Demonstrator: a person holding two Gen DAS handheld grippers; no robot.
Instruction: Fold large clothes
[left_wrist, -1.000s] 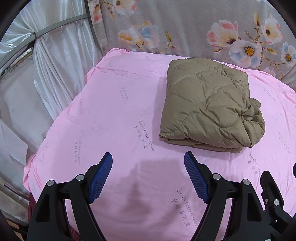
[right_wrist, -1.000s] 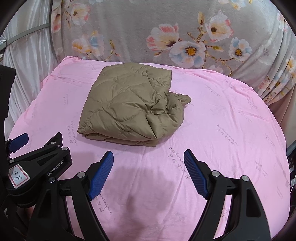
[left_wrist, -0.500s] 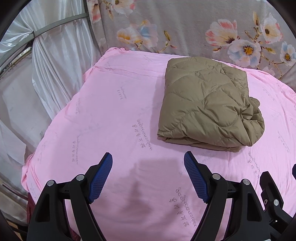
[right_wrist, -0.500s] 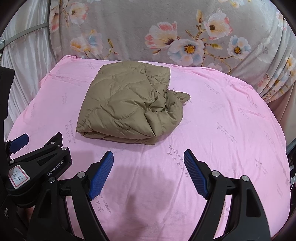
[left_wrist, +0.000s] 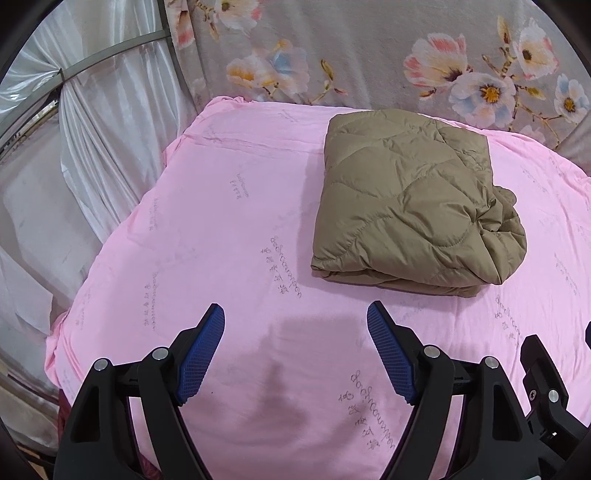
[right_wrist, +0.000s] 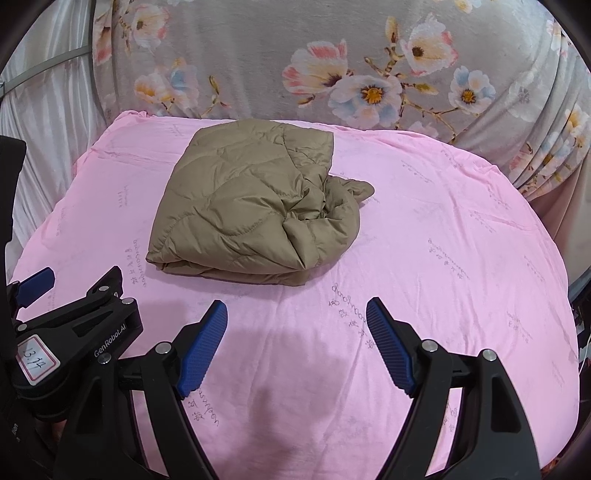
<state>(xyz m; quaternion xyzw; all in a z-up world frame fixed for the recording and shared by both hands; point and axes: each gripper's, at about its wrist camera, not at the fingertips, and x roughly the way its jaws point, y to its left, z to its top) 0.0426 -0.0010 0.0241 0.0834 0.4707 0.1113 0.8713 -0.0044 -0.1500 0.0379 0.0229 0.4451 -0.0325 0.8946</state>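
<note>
Nothing's changed over the last second: your left gripper (left_wrist: 295, 317) and right gripper (right_wrist: 295, 314) still hang wide open and empty, folded tan jacket (left_wrist: 410, 203) untouched well ahead of your fingertips on the pink sheet (left_wrist: 221, 221), so folding looks done.

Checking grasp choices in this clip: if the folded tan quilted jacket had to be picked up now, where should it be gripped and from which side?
Probably the near stacked edge of the tan quilted jacket, approached from the grippers' side. There the layers lie flat and even on the pink sheet, so one pinch could catch them all. Its right end is bunched and rounded, with a loose bit poking out.
</note>
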